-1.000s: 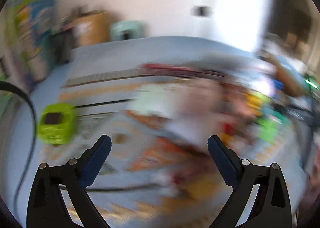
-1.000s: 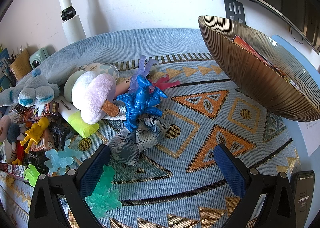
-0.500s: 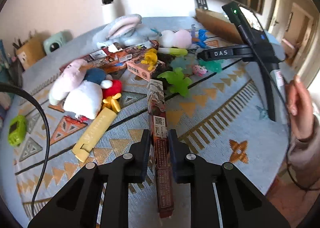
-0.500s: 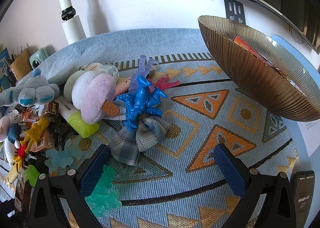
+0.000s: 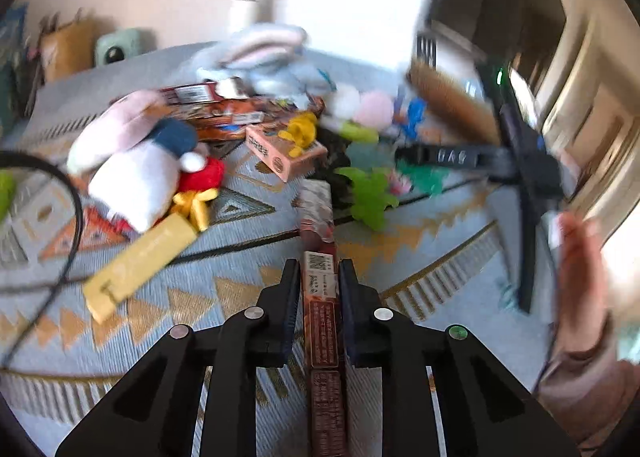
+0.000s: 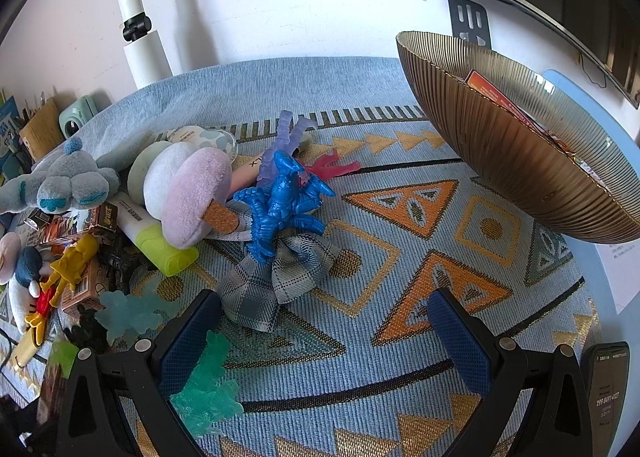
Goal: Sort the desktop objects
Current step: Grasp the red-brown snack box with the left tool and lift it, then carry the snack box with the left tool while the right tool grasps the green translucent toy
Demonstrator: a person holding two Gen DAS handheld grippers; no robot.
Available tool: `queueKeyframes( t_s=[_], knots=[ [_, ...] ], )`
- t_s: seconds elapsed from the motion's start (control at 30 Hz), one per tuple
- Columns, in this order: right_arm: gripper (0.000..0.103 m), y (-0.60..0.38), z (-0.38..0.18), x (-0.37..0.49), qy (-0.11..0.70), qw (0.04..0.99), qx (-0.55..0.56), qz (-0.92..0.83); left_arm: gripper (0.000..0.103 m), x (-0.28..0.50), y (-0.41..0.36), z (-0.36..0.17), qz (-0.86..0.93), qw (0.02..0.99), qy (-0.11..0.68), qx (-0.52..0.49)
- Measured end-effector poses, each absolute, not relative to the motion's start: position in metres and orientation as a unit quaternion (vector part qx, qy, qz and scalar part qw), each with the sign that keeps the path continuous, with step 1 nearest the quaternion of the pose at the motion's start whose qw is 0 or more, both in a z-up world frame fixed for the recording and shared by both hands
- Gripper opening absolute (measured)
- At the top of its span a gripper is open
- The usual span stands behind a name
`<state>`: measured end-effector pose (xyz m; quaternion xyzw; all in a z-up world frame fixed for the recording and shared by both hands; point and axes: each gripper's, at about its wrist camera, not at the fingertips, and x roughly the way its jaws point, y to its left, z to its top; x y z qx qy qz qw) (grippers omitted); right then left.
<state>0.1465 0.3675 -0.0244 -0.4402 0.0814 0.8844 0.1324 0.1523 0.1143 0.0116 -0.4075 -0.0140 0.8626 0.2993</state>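
My left gripper [image 5: 319, 275] is shut on a long brown snack packet [image 5: 318, 225], pads pressed on both of its long sides. The packet's far end points at a green jelly figure [image 5: 372, 199] on the patterned mat [image 5: 420, 241]. My right gripper [image 6: 320, 307] stands open over the mat, nothing between its fingers. Just beyond it lie a plaid cloth bow [image 6: 272, 281] and a blue figure [image 6: 280, 201]. A ribbed bronze bowl [image 6: 512, 153] holding some packets sits tilted at the right.
Plush toys [image 5: 136, 181], a yellow bar [image 5: 140, 257] and a pink box [image 5: 284, 155] crowd the left of the mat. A teal jelly figure [image 6: 208, 389] lies by my right gripper's left finger. A person's hand [image 5: 580, 257] is at the right edge. A black cable [image 5: 76, 217] loops at the left.
The left gripper swung across the table and went from wide open to shut on the snack packet, then drew a little nearer to the pile. The right gripper's view is unchanged.
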Motion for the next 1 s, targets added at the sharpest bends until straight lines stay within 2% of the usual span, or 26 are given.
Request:
queueKeyframes(
  t_s=[0.23,0.33,0.43,0.5,0.57,0.77,1.0],
  knots=[
    [0.103,0.363,-0.023,0.148,0.083,0.137,-0.443,0.882,0.016,0.156,0.116,0.009,0.869,0.278,-0.006,-0.409],
    [0.103,0.366,-0.020,0.144,0.069,0.106,-0.513,0.849,0.016,0.152,0.115,0.007,0.866,0.282,-0.019,-0.413],
    [0.103,0.374,-0.017,0.152,0.079,0.067,-0.521,0.847,0.016,0.149,0.116,0.007,0.863,0.286,-0.022,-0.416],
    [0.082,0.382,-0.004,0.184,0.122,0.043,-0.485,0.865,0.016,0.148,0.115,0.007,0.863,0.286,-0.022,-0.416],
    [0.082,0.383,0.011,0.219,0.137,0.020,-0.440,0.887,0.017,0.148,0.115,0.007,0.863,0.287,-0.022,-0.416],
    [0.082,0.347,0.018,0.251,0.077,0.008,-0.409,0.909,0.023,0.151,0.116,0.006,0.860,0.295,-0.019,-0.415],
    [0.082,0.316,0.020,0.269,0.025,-0.036,-0.395,0.918,0.024,0.152,0.116,0.006,0.860,0.297,-0.022,-0.415]
  ],
)
